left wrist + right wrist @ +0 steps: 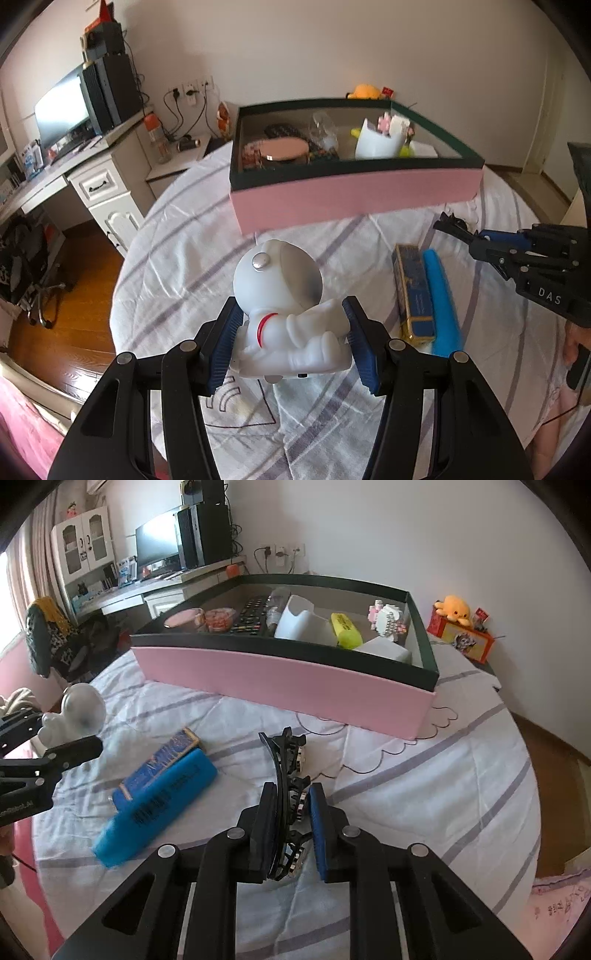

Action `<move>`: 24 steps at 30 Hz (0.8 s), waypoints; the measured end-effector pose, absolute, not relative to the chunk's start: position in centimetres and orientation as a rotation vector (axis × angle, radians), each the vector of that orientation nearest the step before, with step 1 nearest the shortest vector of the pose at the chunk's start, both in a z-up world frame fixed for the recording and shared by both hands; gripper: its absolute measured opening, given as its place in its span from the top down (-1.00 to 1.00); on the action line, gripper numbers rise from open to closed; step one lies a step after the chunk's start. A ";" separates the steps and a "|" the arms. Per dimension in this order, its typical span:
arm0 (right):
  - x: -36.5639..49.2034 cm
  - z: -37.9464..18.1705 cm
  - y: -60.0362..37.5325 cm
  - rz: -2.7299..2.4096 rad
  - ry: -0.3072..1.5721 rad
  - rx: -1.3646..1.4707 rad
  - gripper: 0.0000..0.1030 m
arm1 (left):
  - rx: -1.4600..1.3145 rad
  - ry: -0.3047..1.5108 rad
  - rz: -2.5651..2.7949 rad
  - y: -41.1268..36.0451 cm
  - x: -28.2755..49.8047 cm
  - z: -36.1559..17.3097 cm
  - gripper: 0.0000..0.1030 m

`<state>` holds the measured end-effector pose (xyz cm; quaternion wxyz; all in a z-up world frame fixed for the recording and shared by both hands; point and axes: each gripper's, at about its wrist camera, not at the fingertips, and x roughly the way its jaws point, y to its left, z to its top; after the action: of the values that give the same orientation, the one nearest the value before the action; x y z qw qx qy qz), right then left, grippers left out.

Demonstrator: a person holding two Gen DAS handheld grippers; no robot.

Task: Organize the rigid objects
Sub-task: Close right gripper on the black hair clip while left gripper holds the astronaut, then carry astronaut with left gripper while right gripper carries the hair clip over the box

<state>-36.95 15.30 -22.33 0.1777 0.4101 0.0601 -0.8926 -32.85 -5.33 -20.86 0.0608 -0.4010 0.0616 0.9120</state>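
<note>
The left gripper (291, 332) is clenched on a white astronaut figure (284, 295); its blue pads are pressed against the figure's back and its legs. The figure is seen above a bed (177, 258) covered with a white sheet striped in purple. Whether the figure's base touches the sheet cannot be told. In the right wrist view the same figure (79, 712) is seen at the far left, between the fingers of the left gripper (48, 738).

The right gripper (291, 819) is closed around a black hair clip (286, 771) with checkered trim. The clip is held on edge between the two pads, its curved spine toward the left pad, and its toothed end projects forward past the fingertips. In the left wrist view the right gripper (458, 230) is seen at the right edge, with the clip's dark end (448, 221) protruding from it.

On the sheet, between the two grippers, a dark blue box (413, 291) with gold trim and a bright blue case (443, 299) are laid side by side, touching along their lengths.

A pink box (280, 686) with a dark green rim is set on the bed beyond these things. Inside it are noted a remote control (249, 618), a white cup (301, 620), a yellow highlighter (345, 629), a pink round tin (181, 618) and a small white box (386, 650).
</note>
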 end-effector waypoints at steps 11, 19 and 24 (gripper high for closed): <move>-36.7 -18.1 15.8 -2.542 0.125 1.051 0.66 | -1.065 0.246 2.753 -4.2 -32.6 -16.9 -0.10; -39.3 -15.6 15.8 -2.539 0.145 1.011 0.66 | -1.007 0.319 2.694 -2.5 -36.0 -14.4 -0.10; -42.6 -14.8 15.8 -2.545 0.188 1.018 0.66 | -1.033 0.378 2.655 -1.6 -40.2 -13.8 -0.10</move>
<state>-42.61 15.78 -14.77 0.1958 0.3632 0.0670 -0.9084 -40.22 -1.59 -13.78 0.1335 -0.3561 0.1303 0.9156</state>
